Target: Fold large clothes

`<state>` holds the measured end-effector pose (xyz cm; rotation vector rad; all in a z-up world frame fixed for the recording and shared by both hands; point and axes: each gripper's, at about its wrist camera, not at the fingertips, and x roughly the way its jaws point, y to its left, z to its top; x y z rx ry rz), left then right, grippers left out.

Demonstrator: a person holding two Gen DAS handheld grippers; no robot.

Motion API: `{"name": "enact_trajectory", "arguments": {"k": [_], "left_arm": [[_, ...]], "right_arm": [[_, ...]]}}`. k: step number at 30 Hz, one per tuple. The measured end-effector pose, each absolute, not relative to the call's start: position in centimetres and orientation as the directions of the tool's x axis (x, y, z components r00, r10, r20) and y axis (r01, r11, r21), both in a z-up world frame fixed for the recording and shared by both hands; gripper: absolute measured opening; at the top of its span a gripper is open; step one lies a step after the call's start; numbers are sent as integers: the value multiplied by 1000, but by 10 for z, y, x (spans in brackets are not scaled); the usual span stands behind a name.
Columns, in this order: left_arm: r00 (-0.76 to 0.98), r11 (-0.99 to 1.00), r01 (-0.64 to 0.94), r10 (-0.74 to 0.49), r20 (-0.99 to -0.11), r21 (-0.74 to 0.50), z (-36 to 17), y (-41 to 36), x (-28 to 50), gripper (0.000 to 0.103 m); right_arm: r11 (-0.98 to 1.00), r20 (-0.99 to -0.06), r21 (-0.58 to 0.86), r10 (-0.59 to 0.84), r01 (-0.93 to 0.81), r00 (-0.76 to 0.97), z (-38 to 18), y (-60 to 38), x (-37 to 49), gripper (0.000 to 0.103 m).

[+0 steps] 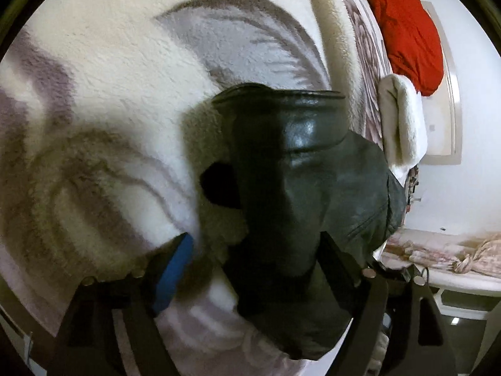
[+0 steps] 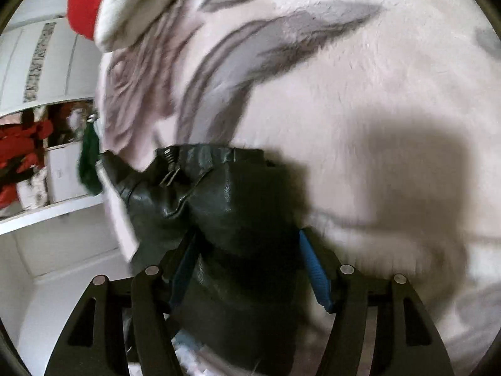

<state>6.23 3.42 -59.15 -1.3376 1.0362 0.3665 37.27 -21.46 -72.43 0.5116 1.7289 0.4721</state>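
A dark green leather jacket lies bunched on a white fleece blanket with grey leaf patterns. In the left wrist view my left gripper stands wide around a thick fold of the jacket, with its blue-padded finger on the blanket side. In the right wrist view the jacket fills the gap of my right gripper; a zipper shows near its far edge. Both sets of jaws are spread wide with the leather between them.
A red pillow and a folded white blanket lie at the bed's far end. A white wall and a cushioned bench are at right. White shelves with red items stand left of the bed.
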Motion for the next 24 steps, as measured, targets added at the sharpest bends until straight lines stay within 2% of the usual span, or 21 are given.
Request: {"name": "enact_trajectory", "arguments": {"k": [3,7,10,12,14,17,19,22,24], "left_arm": [[548,236,-743,-323,-772,-627,-591,34,58,81],[586,217,-715,-333,-739,-664,-589,29,52,81],[635,164,-674,-369,-679,-720,-597,15,56,81],[644,155,-669,-366,-671,-727,-602,7,57,83],[667,150,-659,-337,-665,-737,-606,4,58,88],[679,142,-660,-305,-667,-738,-608,3,60,89],[689,139,-658,-286,-666,-740,-607,3,58,89],[711,156,-642,-244,-659,-750,-600,0,58,87],[721,170,-638,-211,-660,-751,-595,-3,54,71]], "right_arm": [[805,-773,584,590,102,-233,-729,-212,380,68],[716,-669,678,694,164,-264,-718,-237,368,71],[638,-573,737,765,225,-294,-729,-255,342,76],[579,-501,758,811,300,-302,-749,-260,328,78],[466,-387,798,882,382,-268,-770,-256,322,81],[386,-307,839,918,384,-251,-784,-235,327,87],[378,-291,850,918,367,-271,-786,-215,331,89],[441,-346,844,882,304,-320,-781,-191,334,88],[464,-373,840,870,281,-322,-775,-183,334,80]]}}
